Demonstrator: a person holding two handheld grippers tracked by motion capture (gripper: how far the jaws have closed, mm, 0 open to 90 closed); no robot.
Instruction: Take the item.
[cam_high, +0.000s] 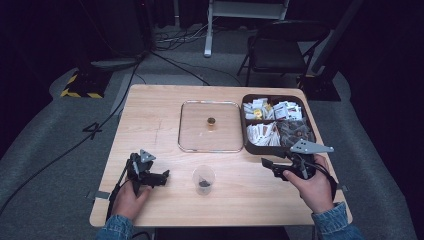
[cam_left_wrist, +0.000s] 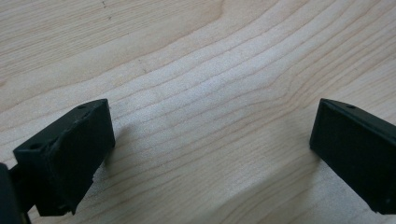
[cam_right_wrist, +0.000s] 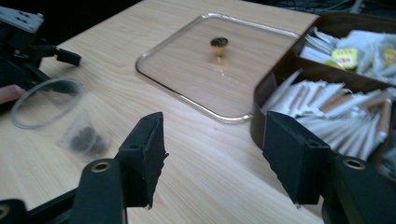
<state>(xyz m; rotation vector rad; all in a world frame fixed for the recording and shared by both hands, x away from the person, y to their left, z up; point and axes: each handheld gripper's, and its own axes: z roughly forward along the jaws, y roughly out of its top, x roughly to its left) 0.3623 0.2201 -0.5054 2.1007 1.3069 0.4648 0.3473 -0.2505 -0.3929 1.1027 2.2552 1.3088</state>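
Observation:
A clear plastic cup (cam_high: 203, 180) with a dark tea bag at its bottom stands near the table's front edge, between my two grippers. My left gripper (cam_high: 163, 177) rests on the wood to the cup's left, jaws pointing at it. In the left gripper view its jaws (cam_left_wrist: 212, 116) stand wide open over bare wood. My right gripper (cam_high: 270, 167) is held to the cup's right, in front of the brown box (cam_high: 246, 125). It is open (cam_right_wrist: 215, 126) and holds nothing. The cup (cam_right_wrist: 51, 112) lies ahead of it to the left.
A square clear lid (cam_high: 210, 146) with a gold knob (cam_high: 211, 121) lies flat at the table's middle. The brown box's compartments (cam_right_wrist: 275, 74) hold several white and yellow sachets. A folding chair (cam_high: 280, 50) and cables are on the floor beyond the table.

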